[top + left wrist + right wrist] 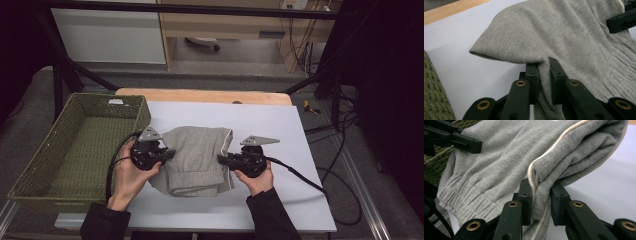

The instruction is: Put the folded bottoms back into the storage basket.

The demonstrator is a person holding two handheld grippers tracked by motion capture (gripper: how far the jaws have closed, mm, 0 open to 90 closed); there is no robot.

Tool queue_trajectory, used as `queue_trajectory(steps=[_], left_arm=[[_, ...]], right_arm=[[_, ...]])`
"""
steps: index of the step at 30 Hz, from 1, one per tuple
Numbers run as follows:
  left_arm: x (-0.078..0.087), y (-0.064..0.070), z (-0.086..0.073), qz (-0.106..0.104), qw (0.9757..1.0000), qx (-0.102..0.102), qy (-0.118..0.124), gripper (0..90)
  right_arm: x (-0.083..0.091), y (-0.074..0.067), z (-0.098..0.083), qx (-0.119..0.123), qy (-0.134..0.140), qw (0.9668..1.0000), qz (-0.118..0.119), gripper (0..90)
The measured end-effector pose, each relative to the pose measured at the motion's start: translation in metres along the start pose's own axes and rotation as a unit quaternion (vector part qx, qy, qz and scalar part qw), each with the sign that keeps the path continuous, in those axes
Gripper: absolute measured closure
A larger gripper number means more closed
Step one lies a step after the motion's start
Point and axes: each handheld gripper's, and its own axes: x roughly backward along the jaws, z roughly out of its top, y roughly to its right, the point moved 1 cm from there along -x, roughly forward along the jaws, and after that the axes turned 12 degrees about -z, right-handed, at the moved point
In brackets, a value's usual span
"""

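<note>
Left tongs point(169, 154) clamped on the left edge of the folded grey garment point(197, 159); right tongs point(221, 159) clamped on its right, white-trimmed edge. Garment mid-desk point(280, 130), just beside the green woven basket point(75, 145).

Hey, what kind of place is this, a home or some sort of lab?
Probably a lab or recording workspace: a dark metal frame surrounds the table, loose cables trail on the floor, and office cabinets stand behind.
</note>
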Motion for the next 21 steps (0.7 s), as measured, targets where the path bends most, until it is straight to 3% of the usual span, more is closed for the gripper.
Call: queue_trajectory(steps=[21], left_arm=[[0.022, -0.005, 0.009, -0.006, 1.0000, 0.000, 0.000, 80.2]], right_arm=[[-0.001, -0.013, 0.011, 0.000, 0.017, 0.9998, 0.010, 74.2]])
